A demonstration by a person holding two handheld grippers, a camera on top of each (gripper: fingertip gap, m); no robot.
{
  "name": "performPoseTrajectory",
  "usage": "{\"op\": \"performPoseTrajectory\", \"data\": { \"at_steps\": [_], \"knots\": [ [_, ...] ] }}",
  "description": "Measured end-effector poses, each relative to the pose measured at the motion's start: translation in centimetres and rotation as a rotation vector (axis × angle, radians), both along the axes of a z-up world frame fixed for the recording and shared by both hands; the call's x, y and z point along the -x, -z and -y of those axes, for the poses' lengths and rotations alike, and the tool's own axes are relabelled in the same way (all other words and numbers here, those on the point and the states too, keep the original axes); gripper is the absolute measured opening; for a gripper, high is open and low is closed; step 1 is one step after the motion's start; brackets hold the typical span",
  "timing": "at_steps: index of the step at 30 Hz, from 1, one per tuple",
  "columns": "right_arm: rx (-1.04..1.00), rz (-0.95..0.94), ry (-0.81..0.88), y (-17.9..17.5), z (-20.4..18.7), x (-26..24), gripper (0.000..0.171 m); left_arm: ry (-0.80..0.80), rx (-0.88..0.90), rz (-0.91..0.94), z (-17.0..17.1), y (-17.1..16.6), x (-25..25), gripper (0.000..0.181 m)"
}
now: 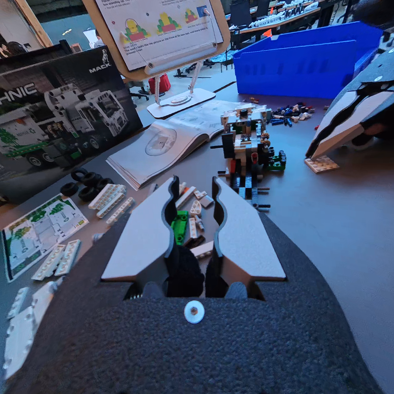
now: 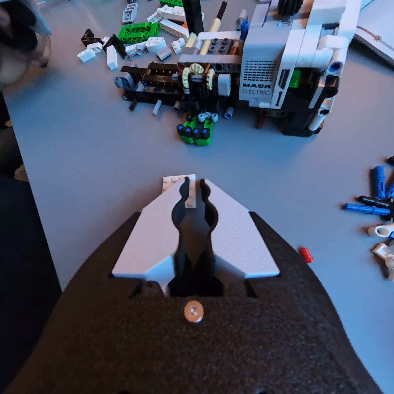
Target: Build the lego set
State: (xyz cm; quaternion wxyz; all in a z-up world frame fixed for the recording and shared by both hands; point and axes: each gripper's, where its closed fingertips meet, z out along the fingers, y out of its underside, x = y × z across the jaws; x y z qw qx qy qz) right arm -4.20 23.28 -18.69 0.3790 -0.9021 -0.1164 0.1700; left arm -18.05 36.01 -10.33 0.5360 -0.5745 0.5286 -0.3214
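The part-built white and black truck (image 1: 247, 145) stands on the grey table, also close up in the right wrist view (image 2: 266, 74). My left gripper (image 1: 194, 181) is open and empty, held above loose pieces, among them a green piece (image 1: 180, 226). My right gripper (image 2: 194, 180) has its jaws a narrow gap apart, with its tips resting on a flat white plate (image 2: 170, 181) that lies on the table. The right gripper (image 1: 309, 155) and the plate (image 1: 324, 165) also show at the right of the left wrist view. A small green sub-assembly (image 2: 196, 132) lies beside the truck.
The set's box (image 1: 59, 119), an open instruction booklet (image 1: 162, 147), a paper stand (image 1: 162, 32) and a blue bin (image 1: 298, 64) stand behind. Tyres (image 1: 87, 183), white beams (image 1: 108, 198) and a sticker sheet (image 1: 38, 230) lie left. Blue pins (image 2: 377, 191) and a red pin (image 2: 306, 254) lie right. The tips of one gripper are about 20 cm away from the tips of the other. My right gripper's tips are some 10 cm from the red pin (image 2: 306, 254).
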Motion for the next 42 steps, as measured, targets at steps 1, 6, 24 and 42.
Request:
{"op": "performPoseTrajectory", "data": {
  "at_steps": [1,6,24,42],
  "knots": [
    [-0.002,0.002,0.001,0.0,0.0,0.0,0.010,-0.009,-0.019,-0.003,-0.4,-0.2,-0.1,0.028],
    [-0.080,-0.037,0.025,-1.5,-0.4,-1.1,0.013,-0.073,-0.080,0.037,-2.8,-1.3,-0.3,0.028],
    [-0.456,0.085,0.534,-7.3,-0.7,-15.9,0.024,-0.129,0.157,-0.001,-4.1,0.0,-0.7,0.027],
    [-0.438,0.086,0.525,-6.9,-0.9,-15.7,0.021,-0.243,0.199,-0.094,-8.6,-0.5,1.6,0.027]
  ]
}}
